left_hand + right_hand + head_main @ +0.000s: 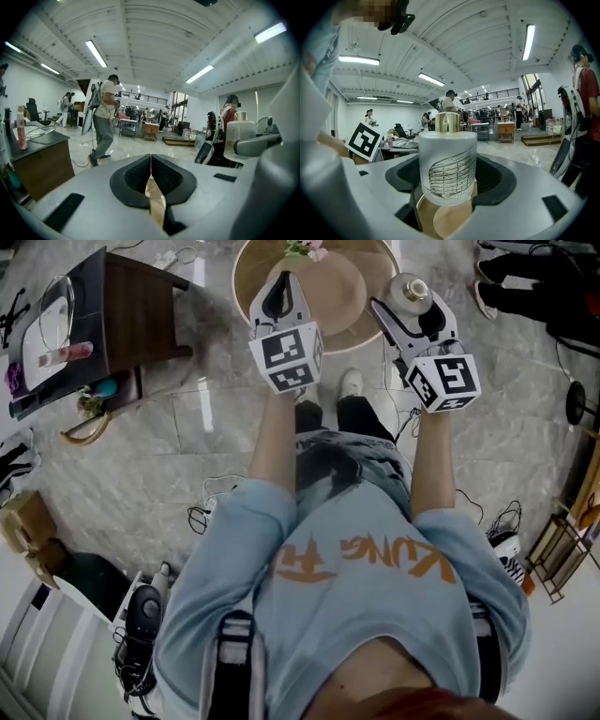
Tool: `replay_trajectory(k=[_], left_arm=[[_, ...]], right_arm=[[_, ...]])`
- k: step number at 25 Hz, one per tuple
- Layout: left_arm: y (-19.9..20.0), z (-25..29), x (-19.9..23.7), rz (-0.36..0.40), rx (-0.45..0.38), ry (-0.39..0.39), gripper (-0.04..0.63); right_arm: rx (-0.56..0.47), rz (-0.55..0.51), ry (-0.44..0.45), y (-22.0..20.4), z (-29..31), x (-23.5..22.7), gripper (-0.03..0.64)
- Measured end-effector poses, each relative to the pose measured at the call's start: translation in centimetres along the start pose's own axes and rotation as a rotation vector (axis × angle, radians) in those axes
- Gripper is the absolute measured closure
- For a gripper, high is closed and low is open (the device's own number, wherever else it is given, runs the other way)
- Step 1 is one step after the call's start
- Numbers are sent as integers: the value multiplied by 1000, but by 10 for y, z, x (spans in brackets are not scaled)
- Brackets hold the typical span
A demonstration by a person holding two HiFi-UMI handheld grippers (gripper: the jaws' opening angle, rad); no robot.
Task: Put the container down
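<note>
A frosted glass container (447, 166) with a gold cap and a black line drawing stands upright between the jaws of my right gripper (449, 180), which is shut on it. From the head view the container (411, 293) hangs over the right edge of a round wooden table (361, 320). My left gripper (278, 298) is held above the table's middle with its jaws shut and nothing between them. In the left gripper view the black pads (151, 173) meet along a thin seam, with the tan table top showing just below.
A round wooden tray (323, 287) lies on the table, with flowers (307, 248) at its far edge. A dark desk (122, 310) stands at the left with a glass bowl on it. Cables and bags lie on the marble floor. People stand in the hall.
</note>
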State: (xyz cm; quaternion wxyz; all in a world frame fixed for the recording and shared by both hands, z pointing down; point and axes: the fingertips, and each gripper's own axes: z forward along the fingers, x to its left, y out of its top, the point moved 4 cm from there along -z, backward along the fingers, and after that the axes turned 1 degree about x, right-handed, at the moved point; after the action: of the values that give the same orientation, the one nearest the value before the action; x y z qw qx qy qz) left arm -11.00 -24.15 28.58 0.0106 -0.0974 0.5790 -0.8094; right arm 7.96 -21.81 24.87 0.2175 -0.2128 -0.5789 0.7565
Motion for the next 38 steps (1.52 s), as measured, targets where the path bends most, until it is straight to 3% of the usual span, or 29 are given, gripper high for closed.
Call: replay_trajectory(k=[6, 10, 20, 29, 38], left_arm=[[-34, 0, -8, -18, 77, 50, 568], [-81, 8, -10, -48, 158, 64, 568], [-164, 29, -21, 8, 272, -36, 568], [-253, 82, -6, 87, 345, -156, 568], [-321, 108, 33, 99, 424, -129, 568]], right_arm=[[55, 14, 74, -23, 2, -6, 270], [106, 32, 146, -62, 6, -1, 270], [230, 75, 168, -163, 19, 4, 272], [350, 111, 199, -288, 53, 10, 272], [394, 103, 226, -358, 102, 9, 272]])
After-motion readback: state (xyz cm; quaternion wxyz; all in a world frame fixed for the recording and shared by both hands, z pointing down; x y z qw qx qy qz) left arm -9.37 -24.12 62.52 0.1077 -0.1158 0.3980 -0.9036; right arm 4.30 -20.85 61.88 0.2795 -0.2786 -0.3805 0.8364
